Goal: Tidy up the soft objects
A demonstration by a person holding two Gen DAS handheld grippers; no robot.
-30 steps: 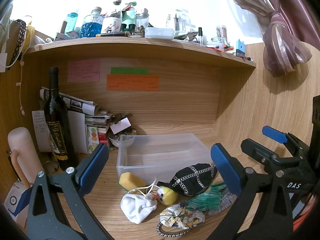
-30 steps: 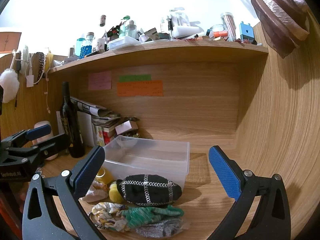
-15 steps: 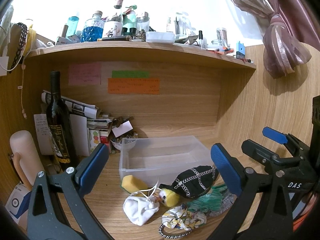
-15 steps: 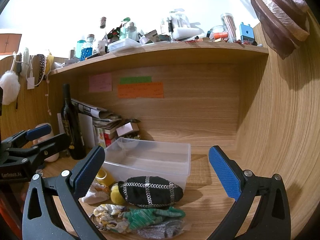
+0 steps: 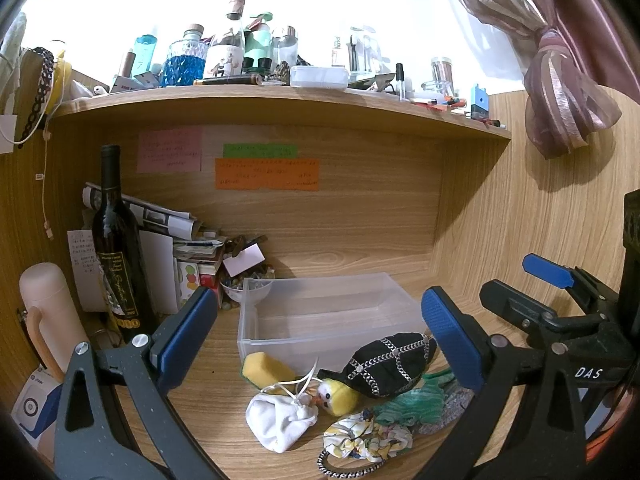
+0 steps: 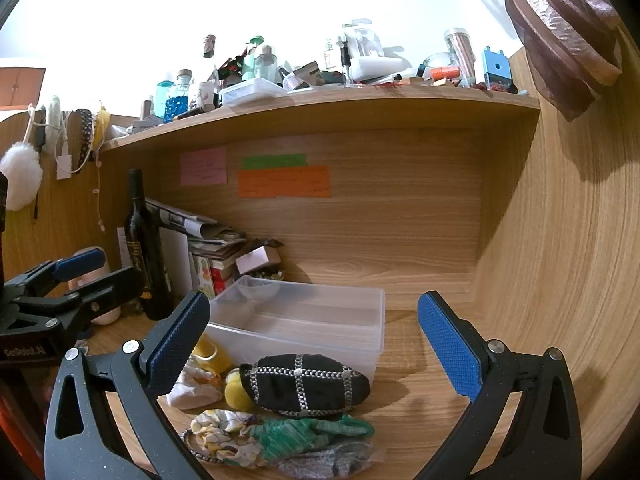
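Observation:
A clear plastic bin (image 5: pixel 280 336) (image 6: pixel 376 312) stands empty on the wooden desk. In front of it lies a pile of soft things: a black studded pouch (image 5: pixel 388 364) (image 6: pixel 308 384), a yellow sponge (image 5: pixel 266 372), a white drawstring bag (image 5: pixel 276 420) (image 6: pixel 192 388), a yellow chick toy (image 5: pixel 338 396) (image 6: pixel 236 394), a patterned scrunchie (image 5: pixel 366 438) (image 6: pixel 220 432) and green knit cloth (image 5: pixel 412 404) (image 6: pixel 304 430). My left gripper (image 5: pixel 316 336) hangs open above the pile. My right gripper (image 6: pixel 312 340) is open too, over the pouch, and shows in the left wrist view (image 5: pixel 560 292).
A dark wine bottle (image 5: pixel 116 248) (image 6: pixel 146 248), a pink flask (image 5: pixel 44 320), stacked papers and books (image 5: pixel 188 248) and a small glass bowl (image 5: pixel 248 288) crowd the back left. A shelf (image 5: pixel 280 100) full of bottles runs overhead. A wooden side wall (image 6: pixel 560 260) closes the right.
Both grippers have drifted back and up a little, so the bin and pile sit slightly lower and farther. Nothing was taken hold of.

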